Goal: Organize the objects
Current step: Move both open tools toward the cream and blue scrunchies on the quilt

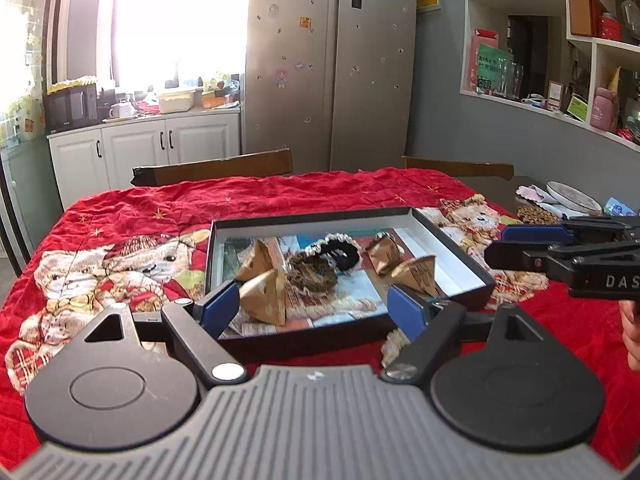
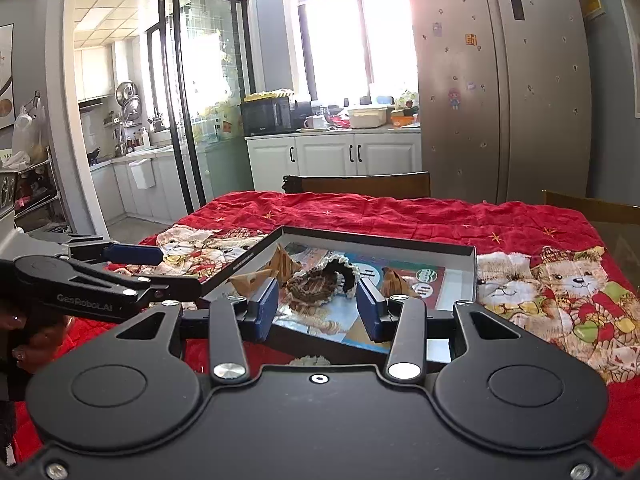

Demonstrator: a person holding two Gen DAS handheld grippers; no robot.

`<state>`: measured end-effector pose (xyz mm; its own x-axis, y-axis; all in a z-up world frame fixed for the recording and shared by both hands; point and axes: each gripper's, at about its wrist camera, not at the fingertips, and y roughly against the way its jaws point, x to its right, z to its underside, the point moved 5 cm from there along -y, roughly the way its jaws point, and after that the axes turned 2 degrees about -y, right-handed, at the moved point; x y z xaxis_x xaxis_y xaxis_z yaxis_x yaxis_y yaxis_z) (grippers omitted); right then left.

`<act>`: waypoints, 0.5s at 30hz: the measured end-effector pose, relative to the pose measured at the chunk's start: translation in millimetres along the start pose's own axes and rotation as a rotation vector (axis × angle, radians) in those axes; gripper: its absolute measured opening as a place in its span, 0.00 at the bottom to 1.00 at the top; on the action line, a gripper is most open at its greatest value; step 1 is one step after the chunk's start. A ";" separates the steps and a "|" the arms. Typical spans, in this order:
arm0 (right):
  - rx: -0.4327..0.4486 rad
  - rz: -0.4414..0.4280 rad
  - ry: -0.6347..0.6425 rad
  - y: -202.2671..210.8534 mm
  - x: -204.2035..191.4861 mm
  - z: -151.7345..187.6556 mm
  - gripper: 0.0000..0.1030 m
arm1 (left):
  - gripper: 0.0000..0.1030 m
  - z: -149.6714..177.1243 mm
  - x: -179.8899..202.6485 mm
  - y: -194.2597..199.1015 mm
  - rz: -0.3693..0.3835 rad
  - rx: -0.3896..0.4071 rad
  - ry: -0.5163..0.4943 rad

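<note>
A shallow black box (image 1: 352, 214) (image 2: 376, 236) lies on the red bear-print cloth (image 1: 140, 216). In it are several brown paper pyramid packets (image 1: 264, 296), a brown scrunchie (image 1: 312, 276) (image 2: 310, 288) and a black scrunchie (image 1: 340, 250) (image 2: 344, 274) on printed sheets. My left gripper (image 1: 314, 308) (image 2: 168, 270) hovers at the box's near edge, wide open and holding nothing. My right gripper (image 2: 318, 308) (image 1: 504, 244) hovers at the box's right side, jaws partly apart with nothing between them. A pale frilly piece (image 1: 394, 344) (image 2: 310, 360) lies on the cloth just outside the near rim.
Two wooden chair backs (image 1: 216, 168) (image 1: 460, 168) stand at the table's far side. A plate (image 1: 572, 198) and small items sit at the far right corner. A hand (image 1: 632, 336) (image 2: 24, 340) holds each gripper. Behind are a fridge (image 1: 332, 60) and white cabinets (image 1: 144, 148).
</note>
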<state>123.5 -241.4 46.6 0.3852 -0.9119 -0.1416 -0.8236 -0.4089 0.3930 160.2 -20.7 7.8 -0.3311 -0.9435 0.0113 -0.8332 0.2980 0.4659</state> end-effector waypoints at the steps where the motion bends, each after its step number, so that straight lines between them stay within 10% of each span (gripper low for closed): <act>1: 0.000 0.001 -0.003 2.7 0.4 1.9 0.41 | 0.86 2.4 1.0 1.3 0.005 -0.003 -0.002; 15: -0.054 -0.031 0.021 -3.0 -8.4 29.0 0.40 | 0.86 51.2 33.5 21.6 0.113 -0.056 -0.110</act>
<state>110.7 -233.5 20.3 0.4196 -0.8975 -0.1357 -0.7874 -0.4342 0.4375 108.5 -38.5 -27.1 -0.4708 -0.8818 -0.0292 -0.7629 0.3902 0.5155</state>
